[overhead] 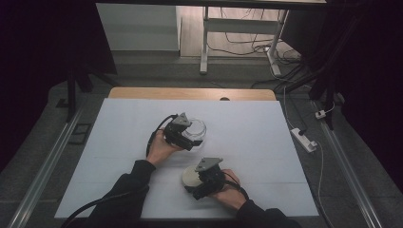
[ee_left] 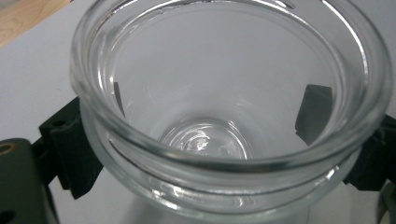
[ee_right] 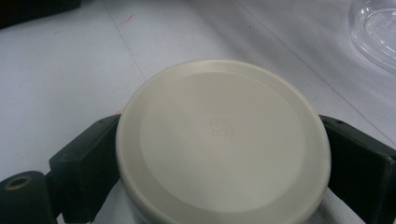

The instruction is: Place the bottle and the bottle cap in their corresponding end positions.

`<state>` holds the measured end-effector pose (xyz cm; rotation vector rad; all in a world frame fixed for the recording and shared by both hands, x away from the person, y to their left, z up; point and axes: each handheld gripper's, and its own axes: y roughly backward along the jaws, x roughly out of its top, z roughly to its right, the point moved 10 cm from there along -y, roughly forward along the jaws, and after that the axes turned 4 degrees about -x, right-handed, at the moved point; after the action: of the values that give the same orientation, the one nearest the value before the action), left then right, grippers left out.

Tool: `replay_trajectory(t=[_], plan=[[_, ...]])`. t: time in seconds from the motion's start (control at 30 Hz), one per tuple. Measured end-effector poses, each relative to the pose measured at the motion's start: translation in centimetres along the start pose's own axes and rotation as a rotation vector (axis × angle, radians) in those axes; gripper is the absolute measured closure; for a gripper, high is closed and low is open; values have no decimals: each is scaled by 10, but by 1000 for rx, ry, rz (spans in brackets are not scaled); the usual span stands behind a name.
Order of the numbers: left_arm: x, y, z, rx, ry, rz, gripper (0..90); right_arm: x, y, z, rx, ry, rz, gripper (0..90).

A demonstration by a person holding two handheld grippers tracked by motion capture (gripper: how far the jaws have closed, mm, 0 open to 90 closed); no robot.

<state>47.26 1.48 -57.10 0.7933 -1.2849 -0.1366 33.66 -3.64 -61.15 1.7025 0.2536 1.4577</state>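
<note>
L tongs: left tongs (ee_left: 205, 135) clamp the clear round glass jar (ee_left: 229, 116), one black jaw each side of the wall below the rim; jaw pads show through the glass. Grip low on the wall leaves the mouth unobstructed.
R tongs: right tongs (ee_right: 219, 154) hold the cream-white round plastic lid (ee_right: 222, 144) by its edge, jaws on opposite sides, flat top facing up. An edge grip likely keeps the underside free for seating on a rim.
Jar pos.: high view shows the jar (overhead: 196, 130) near worktop centre, at the left tongs (overhead: 183, 133), mouth open, empty. Resting or lifted: cannot tell.
Lid pos.: high view shows the lid (overhead: 191, 176) nearer the person, at the right tongs (overhead: 205, 176), apart from the jar. Touching the surface or not: cannot tell.
Surface: white sheet-covered worktop (overhead: 256, 137); wooden edge at far side.
Likely intent (judgement): one hand steadies the jar, the other brings the lid; lid not yet on.
</note>
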Motion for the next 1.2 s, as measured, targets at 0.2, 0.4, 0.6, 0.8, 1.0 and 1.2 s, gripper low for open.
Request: replay_trajectory(t=[0.2, 0.4, 0.6, 0.8, 1.0, 1.2], plan=[[-2, 2, 1, 14, 21, -3, 66, 1, 2, 1, 37, -30, 10, 32], [-6, 7, 1, 11, 55, -19, 46, 4, 6, -1, 46, -25, 27, 18], [-15, 14, 0, 15, 61, -41, 25, 6, 12, 1, 38, -35, 45, 18], [-23, 20, 4, 6, 108, -46, 15, 8, 19, 5, 31, -41, 66, 18], [-30, 25, 15, -3, 108, -68, 4, 8, 25, 8, 23, -51, 73, 17], [-32, 35, 24, -13, 124, -53, 0, 8, 31, 13, 8, -58, 86, 12]])
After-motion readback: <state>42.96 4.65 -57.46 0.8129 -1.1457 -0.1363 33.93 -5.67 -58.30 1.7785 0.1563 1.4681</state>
